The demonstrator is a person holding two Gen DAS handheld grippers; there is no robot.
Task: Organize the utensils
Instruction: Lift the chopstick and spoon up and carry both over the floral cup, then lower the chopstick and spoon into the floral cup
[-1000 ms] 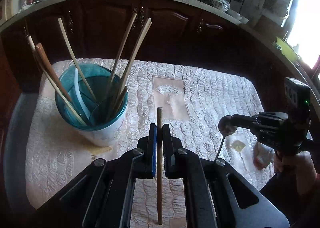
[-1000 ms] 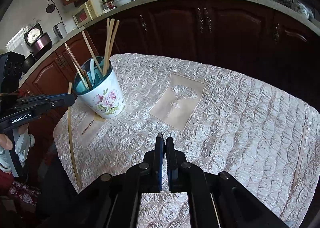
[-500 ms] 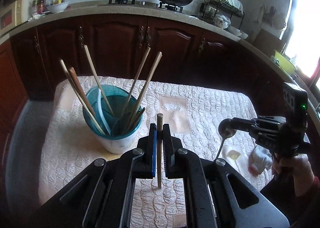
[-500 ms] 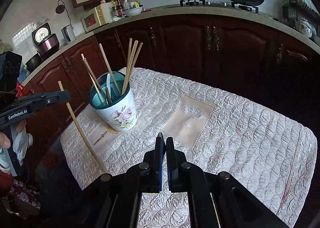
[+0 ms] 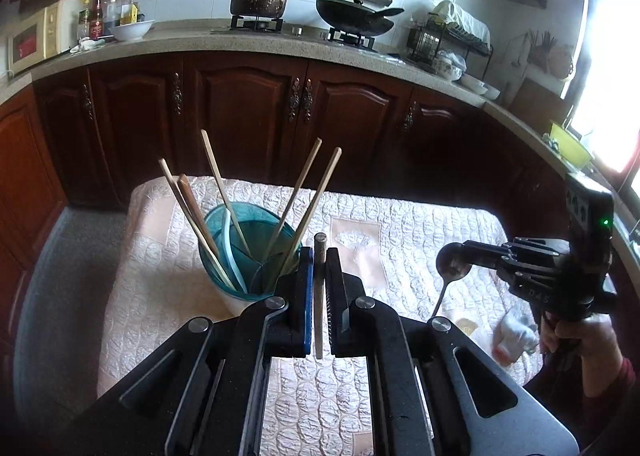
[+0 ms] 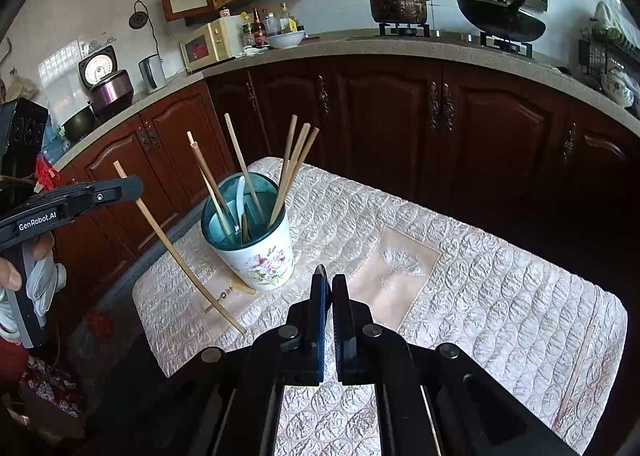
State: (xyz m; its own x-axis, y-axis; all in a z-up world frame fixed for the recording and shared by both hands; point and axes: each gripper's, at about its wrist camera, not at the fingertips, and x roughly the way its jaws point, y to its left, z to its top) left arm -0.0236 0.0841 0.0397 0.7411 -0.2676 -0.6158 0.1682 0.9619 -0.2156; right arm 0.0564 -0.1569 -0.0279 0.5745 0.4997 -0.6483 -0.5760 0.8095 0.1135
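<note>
A white flowered cup (image 6: 260, 260) with a teal inside (image 5: 240, 244) stands on the quilted table cloth (image 6: 460, 276) and holds several wooden chopsticks and a white spoon. My left gripper (image 5: 319, 256) is shut on a wooden chopstick (image 5: 319, 308), raised above the cloth just right of the cup. In the right wrist view that chopstick (image 6: 176, 252) slants down from the left gripper (image 6: 134, 185), left of the cup. My right gripper (image 5: 454, 256) is shut on a metal spoon (image 5: 442, 296) that hangs down over the table's right side. The right gripper's jaws (image 6: 330, 288) look pressed together.
One more chopstick (image 6: 576, 376) lies near the cloth's right edge. A white bundle (image 5: 516, 336) sits by the person's right hand (image 5: 580, 340). Dark wooden cabinets (image 5: 248, 107) and a counter with a pot and wok stand behind the table. Grey floor lies to the left.
Both grippers have risen and drawn back from the table, so the cup looks smaller. The left-held chopstick now slants instead of hanging straight. Both grips stay the same.
</note>
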